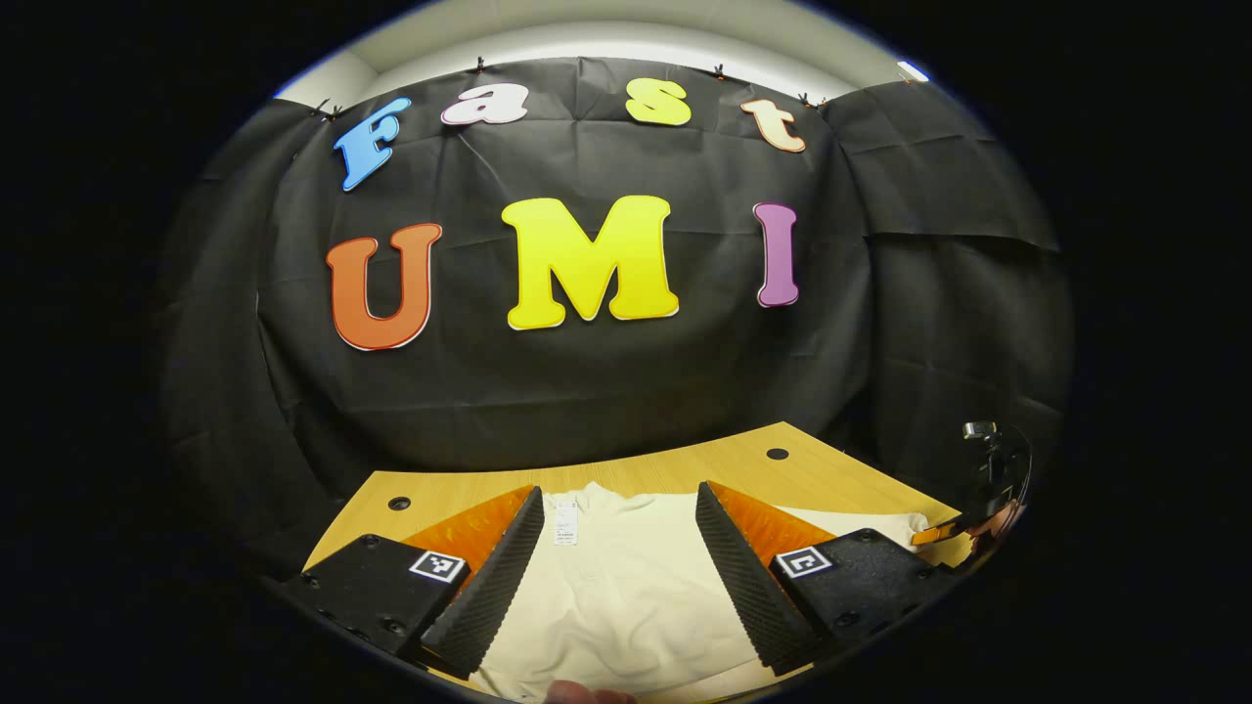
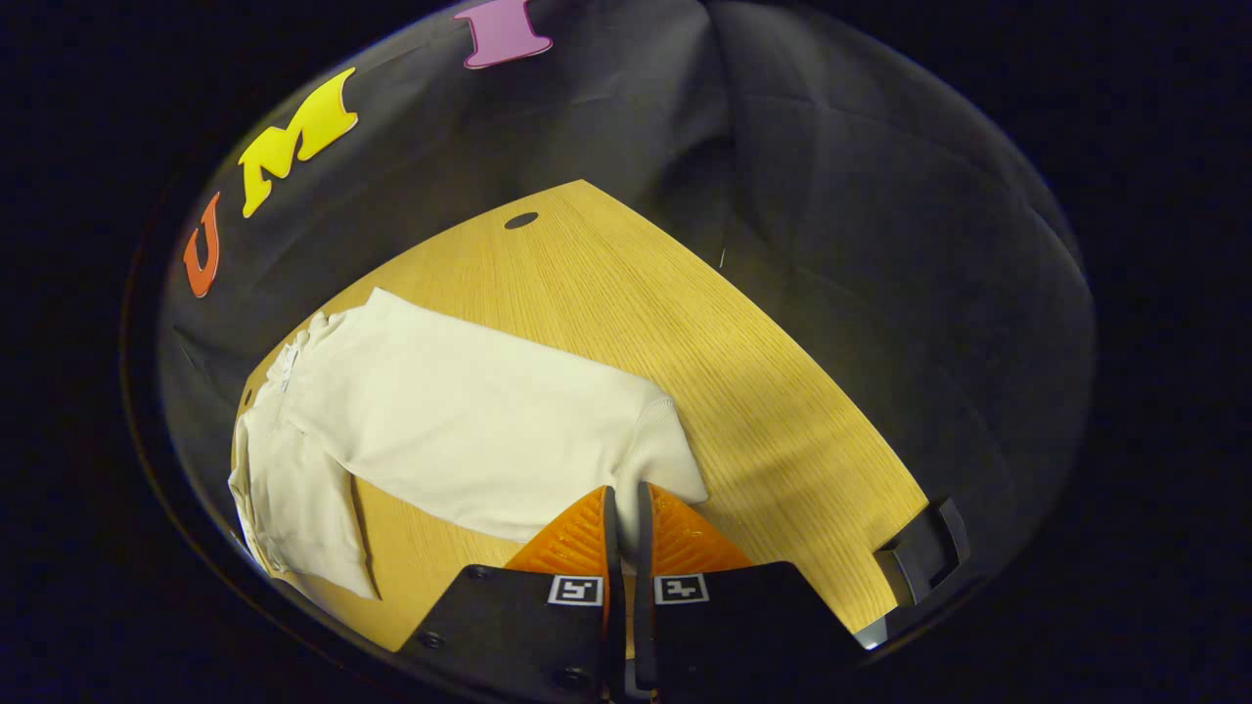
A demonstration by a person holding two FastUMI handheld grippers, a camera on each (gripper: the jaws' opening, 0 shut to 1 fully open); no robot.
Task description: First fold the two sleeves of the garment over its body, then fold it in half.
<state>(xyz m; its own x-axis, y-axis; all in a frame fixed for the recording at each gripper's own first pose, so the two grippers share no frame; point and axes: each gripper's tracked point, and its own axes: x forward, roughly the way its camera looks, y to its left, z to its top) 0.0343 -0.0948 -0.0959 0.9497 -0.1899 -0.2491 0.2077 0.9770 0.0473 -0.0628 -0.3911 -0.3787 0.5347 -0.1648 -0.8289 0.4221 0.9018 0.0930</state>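
A cream long-sleeved garment (image 1: pixel 626 587) lies on the wooden table (image 1: pixel 763 469), its neck label toward the far edge. My left gripper (image 1: pixel 619 491) hovers open over the garment's body, fingers wide apart with nothing between them. In the right gripper view the garment (image 2: pixel 460 420) lies with one sleeve stretched out toward me and the other sleeve (image 2: pixel 293 508) hanging down at the left. My right gripper (image 2: pixel 627 489) is shut on the ribbed cuff (image 2: pixel 675 450) of the stretched sleeve, and cloth shows in the narrow slit between the fingers. The right gripper (image 1: pixel 978 508) also shows far off at the table's right edge.
The table (image 2: pixel 636 293) has bare wood to the right of the garment and round cable holes (image 2: pixel 520 220) near its far corners. A dark bracket-like piece (image 2: pixel 919 557) sits at the table's near right edge. The black cloth wall closes in behind the table.
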